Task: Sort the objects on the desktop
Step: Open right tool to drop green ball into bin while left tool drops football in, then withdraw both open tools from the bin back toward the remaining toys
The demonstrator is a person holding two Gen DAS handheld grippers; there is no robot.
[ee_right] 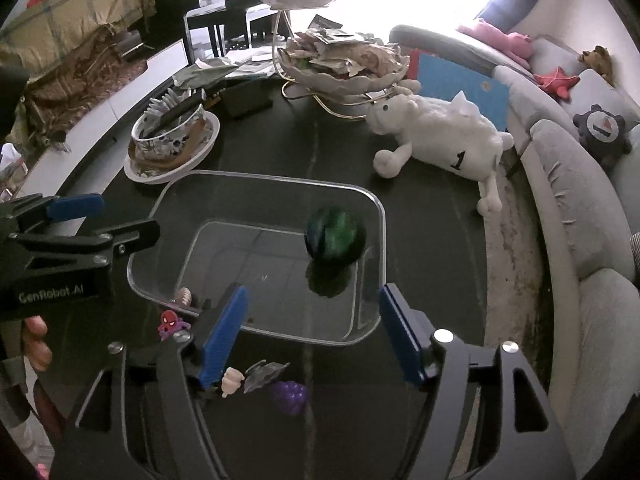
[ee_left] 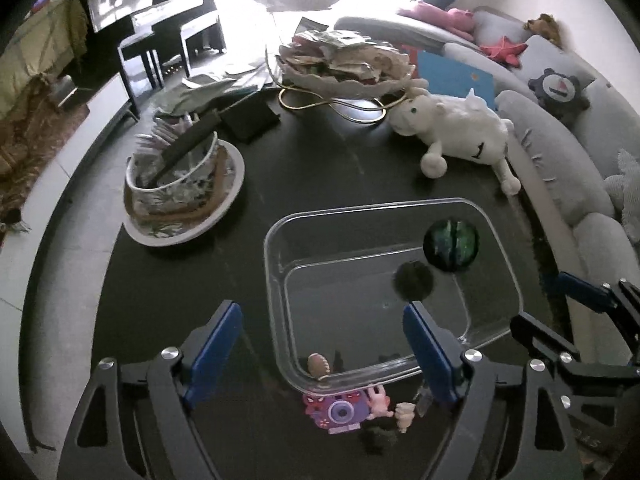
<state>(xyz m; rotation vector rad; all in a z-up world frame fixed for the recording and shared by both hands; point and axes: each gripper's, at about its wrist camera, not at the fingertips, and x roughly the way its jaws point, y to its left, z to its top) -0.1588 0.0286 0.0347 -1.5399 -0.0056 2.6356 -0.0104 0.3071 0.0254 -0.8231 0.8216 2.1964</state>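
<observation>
I see a clear, round-cornered plastic bin [ee_right: 372,208] on the dark table [ee_right: 432,208]. A glossy green ball [ee_right: 335,237] is at its far right. Both grippers [ee_left: 322,350] [ee_right: 312,332] gape wide, empty.

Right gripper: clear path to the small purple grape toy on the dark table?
Probably yes. The purple grape toy lies uncovered between the open right gripper's fingers, outside the clear plastic bin; a grey leaf-like piece sits close beside.
</observation>
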